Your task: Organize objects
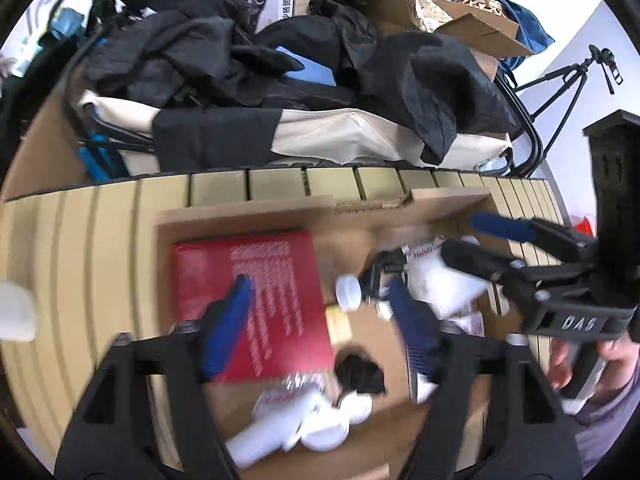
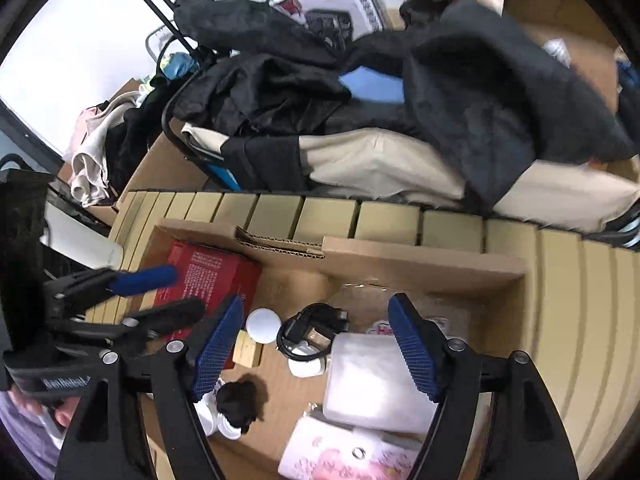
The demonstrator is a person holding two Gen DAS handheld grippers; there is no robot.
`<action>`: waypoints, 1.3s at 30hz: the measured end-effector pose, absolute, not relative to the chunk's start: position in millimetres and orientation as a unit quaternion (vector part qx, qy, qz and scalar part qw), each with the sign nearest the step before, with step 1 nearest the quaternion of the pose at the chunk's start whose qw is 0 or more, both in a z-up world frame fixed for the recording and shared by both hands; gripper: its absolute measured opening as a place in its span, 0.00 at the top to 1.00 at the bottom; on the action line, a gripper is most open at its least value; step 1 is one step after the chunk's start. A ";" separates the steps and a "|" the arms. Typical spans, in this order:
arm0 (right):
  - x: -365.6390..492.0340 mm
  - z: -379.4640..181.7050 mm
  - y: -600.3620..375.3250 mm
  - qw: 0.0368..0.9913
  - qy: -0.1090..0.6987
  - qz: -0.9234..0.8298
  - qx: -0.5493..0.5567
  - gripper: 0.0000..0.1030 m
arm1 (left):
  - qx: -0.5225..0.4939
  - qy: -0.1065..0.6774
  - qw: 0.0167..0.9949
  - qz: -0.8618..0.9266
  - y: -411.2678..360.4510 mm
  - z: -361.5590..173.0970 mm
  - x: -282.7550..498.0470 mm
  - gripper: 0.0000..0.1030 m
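Right wrist: cardboard box (image 2: 420,258) with red book (image 2: 208,276).

place: cluttered storeroom | evidence: piled dark clothes (image 1: 248,64), cardboard boxes (image 1: 472,28), tripod (image 1: 568,76)

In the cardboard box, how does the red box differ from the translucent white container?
The red box is opaque red with white printed text; the translucent white container is frosted and shows no print. The red box lies at the box's left end, the container toward the right, between the right gripper fingers' line of sight. Both rest inside the cardboard box, ungripped.
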State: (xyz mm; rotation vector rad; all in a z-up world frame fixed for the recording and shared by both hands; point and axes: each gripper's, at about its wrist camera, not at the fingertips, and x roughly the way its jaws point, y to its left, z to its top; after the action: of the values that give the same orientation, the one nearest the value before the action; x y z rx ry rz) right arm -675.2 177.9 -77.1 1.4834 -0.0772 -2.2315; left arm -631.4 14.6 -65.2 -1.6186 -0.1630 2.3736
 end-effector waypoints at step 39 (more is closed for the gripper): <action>-141.3 77.7 212.3 0.213 0.078 -0.906 0.359 0.20 | -0.351 0.019 0.034 0.936 -13.8 69.4 -71.9 0.00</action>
State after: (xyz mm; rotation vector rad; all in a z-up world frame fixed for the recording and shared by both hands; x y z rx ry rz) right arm -141.3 212.3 77.7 0.9953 0.2175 -2.5136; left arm -71.9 -13.8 69.4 -1.0792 0.0575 2.8780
